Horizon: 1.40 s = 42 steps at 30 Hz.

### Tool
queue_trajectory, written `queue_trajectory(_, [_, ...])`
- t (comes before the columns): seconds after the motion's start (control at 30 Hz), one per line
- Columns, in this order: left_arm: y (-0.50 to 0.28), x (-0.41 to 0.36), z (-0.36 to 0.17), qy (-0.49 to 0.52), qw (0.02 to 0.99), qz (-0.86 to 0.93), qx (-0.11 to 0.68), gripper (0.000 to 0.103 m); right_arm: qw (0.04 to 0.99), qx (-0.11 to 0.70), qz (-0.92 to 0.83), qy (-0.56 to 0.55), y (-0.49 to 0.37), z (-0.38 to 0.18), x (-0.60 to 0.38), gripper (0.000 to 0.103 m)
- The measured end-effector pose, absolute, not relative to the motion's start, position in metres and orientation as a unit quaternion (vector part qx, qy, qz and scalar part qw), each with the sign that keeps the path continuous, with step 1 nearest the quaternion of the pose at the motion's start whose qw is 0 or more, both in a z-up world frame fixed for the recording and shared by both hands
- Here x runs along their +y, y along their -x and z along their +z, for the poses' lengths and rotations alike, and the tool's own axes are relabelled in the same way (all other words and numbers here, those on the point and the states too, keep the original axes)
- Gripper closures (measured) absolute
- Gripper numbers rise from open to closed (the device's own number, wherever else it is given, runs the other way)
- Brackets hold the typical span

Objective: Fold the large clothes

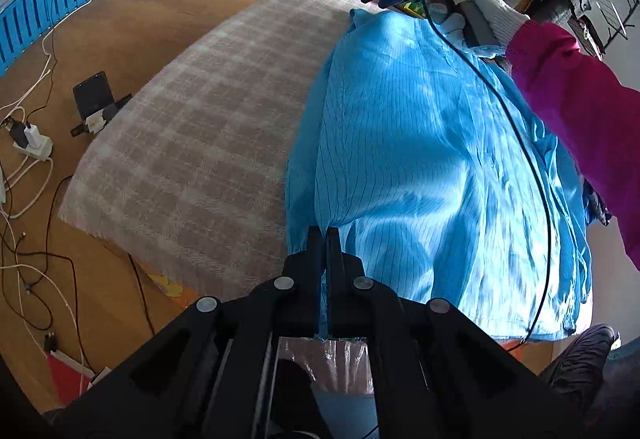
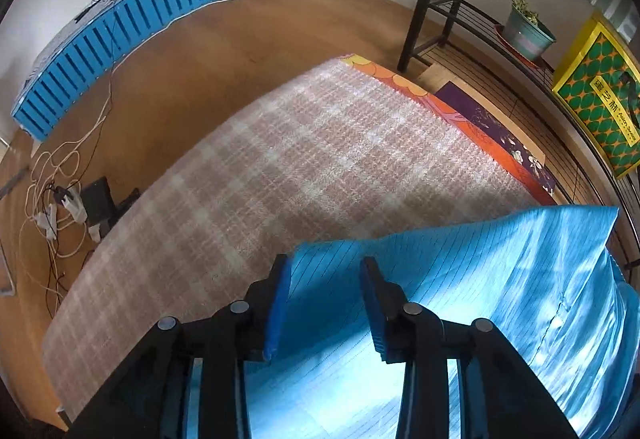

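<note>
One blanket (image 2: 304, 159) covers the work surface, and the blue garment (image 1: 420, 143) lies along its right side, long axis running away from the person. Left gripper (image 1: 325, 235) is pinched tight on the near hem, probably to carry that edge over for a fold. Right gripper (image 2: 325, 271) stands spread over the far edge, pressing nothing.
</note>
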<state>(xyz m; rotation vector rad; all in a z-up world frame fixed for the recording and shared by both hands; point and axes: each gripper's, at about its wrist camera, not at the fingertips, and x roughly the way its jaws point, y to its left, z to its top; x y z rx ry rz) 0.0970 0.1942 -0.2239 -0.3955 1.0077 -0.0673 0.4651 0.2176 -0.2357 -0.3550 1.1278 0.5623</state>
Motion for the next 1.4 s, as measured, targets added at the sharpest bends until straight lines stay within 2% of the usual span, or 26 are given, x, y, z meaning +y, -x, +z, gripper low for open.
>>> queue_trajectory(0.3, [-0.092,0.172,-0.231,0.199,0.843,-0.081,0.492,0.103,0.796,0.546,0.193,0.174,-0.445,-0.254,0.126,0.064])
queue_trajectory(0.4, [-0.091,0.174,-0.231,0.203,0.841,-0.083,0.494,0.103,0.815,0.542,0.172,0.112,-0.440,-0.250,0.068,0.063])
queue_trajectory(0.47, [-0.092,0.178,-0.231,0.209,0.839,-0.083,0.496,0.103,0.832,0.535,0.134,0.062,-0.443,-0.247,0.029,0.046])
queue_trajectory(0.53, [-0.092,0.182,-0.232,0.213,0.837,-0.081,0.497,0.103,0.837,0.535,0.116,0.003,-0.447,-0.250,-0.005,0.037])
queue_trajectory(0.6, [-0.093,0.183,-0.231,0.212,0.838,-0.078,0.497,0.103,0.825,0.551,0.118,-0.038,-0.451,-0.261,-0.023,0.038])
queue_trajectory(0.7, [-0.093,0.182,-0.231,0.212,0.838,-0.074,0.498,0.103,0.837,0.536,0.114,-0.017,-0.447,-0.259,-0.019,0.041])
queue_trajectory(0.73, [-0.094,0.181,-0.230,0.211,0.838,-0.073,0.498,0.103,0.837,0.535,0.115,-0.007,-0.447,-0.259,-0.016,0.052])
queue_trajectory(0.77, [-0.094,0.181,-0.230,0.210,0.838,-0.072,0.498,0.103,0.837,0.534,0.119,-0.004,-0.447,-0.258,-0.013,0.077])
queue_trajectory(0.83, [-0.093,0.179,-0.229,0.205,0.839,-0.071,0.498,0.103,0.827,0.544,0.140,-0.028,-0.447,-0.259,-0.011,0.103])
queue_trajectory(1.17, [-0.091,0.191,-0.233,0.204,0.835,-0.063,0.506,0.103,0.833,0.540,0.121,-0.018,-0.402,-0.246,-0.043,0.103])
queue_trajectory(1.27, [-0.087,0.189,-0.237,0.202,0.832,-0.064,0.513,0.103,0.816,0.546,0.178,-0.065,-0.388,-0.246,-0.048,0.103])
queue_trajectory(1.3, [-0.087,0.189,-0.237,0.202,0.832,-0.064,0.513,0.103,0.813,0.546,0.188,-0.071,-0.385,-0.245,-0.047,0.099])
queue_trajectory(1.37, [-0.087,0.191,-0.237,0.206,0.832,-0.062,0.512,0.103,0.812,0.546,0.193,-0.077,-0.381,-0.247,-0.042,0.050])
queue_trajectory(1.4, [-0.087,0.192,-0.236,0.207,0.832,-0.060,0.511,0.103,0.811,0.548,0.193,-0.076,-0.381,-0.249,-0.038,0.047])
